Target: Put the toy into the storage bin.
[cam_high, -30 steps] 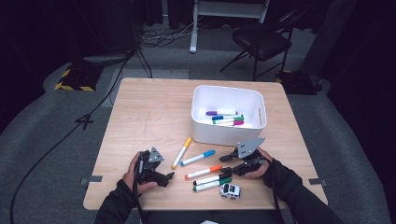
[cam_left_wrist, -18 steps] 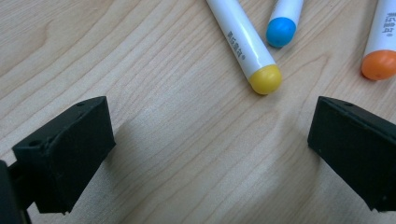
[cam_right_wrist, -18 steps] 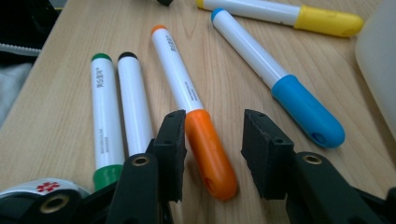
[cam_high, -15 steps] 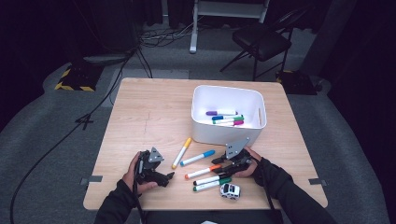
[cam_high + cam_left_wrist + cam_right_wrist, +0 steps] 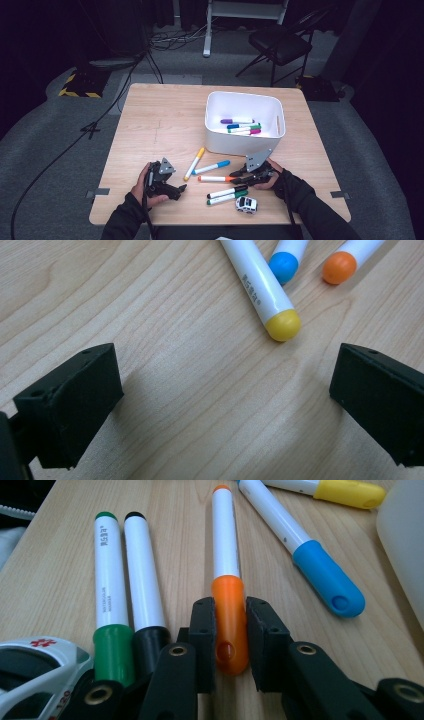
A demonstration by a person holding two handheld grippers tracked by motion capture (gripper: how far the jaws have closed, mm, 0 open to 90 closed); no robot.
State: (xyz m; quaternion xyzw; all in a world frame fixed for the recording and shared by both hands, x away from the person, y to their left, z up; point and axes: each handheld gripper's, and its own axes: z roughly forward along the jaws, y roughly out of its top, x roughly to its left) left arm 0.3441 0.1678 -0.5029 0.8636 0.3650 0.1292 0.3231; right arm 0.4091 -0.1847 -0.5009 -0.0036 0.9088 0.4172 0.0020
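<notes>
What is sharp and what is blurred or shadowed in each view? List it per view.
High view: the table is brightly lit, the room around it dark. Left gripper view: wood grain and the yellow marker are crisp; the near fingers are soft and cast a faint shadow. Right gripper view: the orange marker is sharp between the pads; the toy car at the edge is blurred.

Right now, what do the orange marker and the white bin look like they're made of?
Orange marker: seemingly plastic, with a smooth white barrel and a glossy orange cap that catches highlights where the right gripper clamps it. White bin: probably moulded plastic, going by its matte, even white walls, rounded corners and a slot handle in the side.
</notes>
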